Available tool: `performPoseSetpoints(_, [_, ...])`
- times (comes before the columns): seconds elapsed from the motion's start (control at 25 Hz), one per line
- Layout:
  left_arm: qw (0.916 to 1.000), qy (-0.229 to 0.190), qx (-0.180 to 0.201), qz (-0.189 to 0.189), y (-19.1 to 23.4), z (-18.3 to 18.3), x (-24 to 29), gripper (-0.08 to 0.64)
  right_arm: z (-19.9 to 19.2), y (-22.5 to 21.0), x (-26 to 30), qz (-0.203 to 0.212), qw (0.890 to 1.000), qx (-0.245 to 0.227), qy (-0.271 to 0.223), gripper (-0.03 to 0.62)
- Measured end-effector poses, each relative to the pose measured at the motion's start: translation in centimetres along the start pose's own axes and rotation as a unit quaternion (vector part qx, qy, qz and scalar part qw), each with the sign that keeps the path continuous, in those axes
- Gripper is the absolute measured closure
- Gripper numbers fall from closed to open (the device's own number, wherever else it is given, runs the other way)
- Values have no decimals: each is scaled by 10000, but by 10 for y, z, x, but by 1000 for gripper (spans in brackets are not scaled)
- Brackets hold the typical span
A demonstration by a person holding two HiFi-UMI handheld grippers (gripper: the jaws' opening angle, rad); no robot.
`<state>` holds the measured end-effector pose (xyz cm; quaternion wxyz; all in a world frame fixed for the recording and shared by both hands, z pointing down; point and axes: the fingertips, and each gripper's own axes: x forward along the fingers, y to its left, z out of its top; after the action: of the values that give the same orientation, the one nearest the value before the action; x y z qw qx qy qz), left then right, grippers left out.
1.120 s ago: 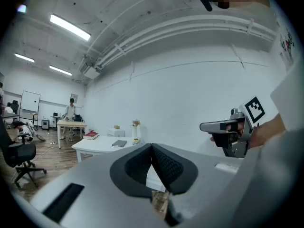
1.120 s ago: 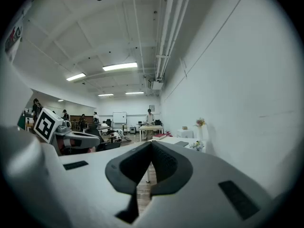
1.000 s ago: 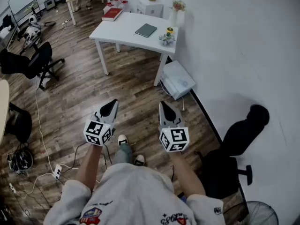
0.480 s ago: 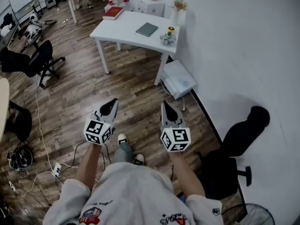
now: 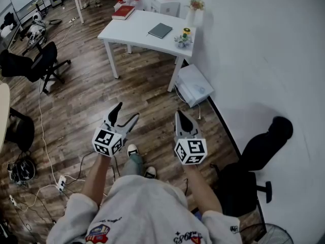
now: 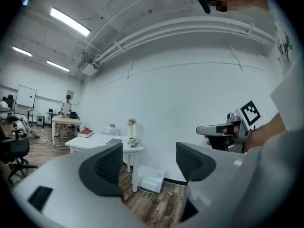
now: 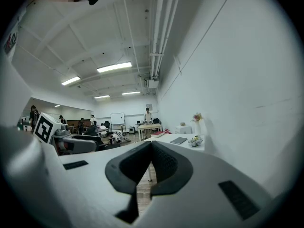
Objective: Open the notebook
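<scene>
Lying closed, notebook (image 5: 159,31) squares with table (image 5: 129,32), axis unclear; left claw (image 5: 127,111) just opened, empty; right claw (image 5: 179,114) together.

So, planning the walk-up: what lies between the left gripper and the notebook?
Head view: only wood floor from the left gripper to the white table that bears the notebook.

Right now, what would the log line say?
left gripper: jaws just opened, nothing between | right gripper: shut, empty | notebook: closed on table, untouched
</scene>
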<state>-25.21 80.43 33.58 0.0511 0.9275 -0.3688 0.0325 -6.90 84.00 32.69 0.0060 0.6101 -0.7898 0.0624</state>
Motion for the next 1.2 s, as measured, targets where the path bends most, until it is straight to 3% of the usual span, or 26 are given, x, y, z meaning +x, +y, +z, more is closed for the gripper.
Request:
performPoseSetpoints(0.12, [10000, -41, 31, 78, 9, 3, 4, 192, 1, 1, 10, 26, 10000, -2, 21, 601])
performPoseSetpoints(0.64, [9997, 70, -54, 208, 95, 1, 46, 193, 2, 1, 101, 20, 9998, 13, 183, 601])
performPoseSetpoints(0.96, [9998, 169, -53, -30, 172, 20, 95, 198, 29, 1, 186, -154, 9997, -36, 171, 601])
performPoseSetpoints(1.2, [9982, 420, -115, -401, 212, 10, 120, 201, 27, 12, 232, -245, 9992, -161, 288, 601])
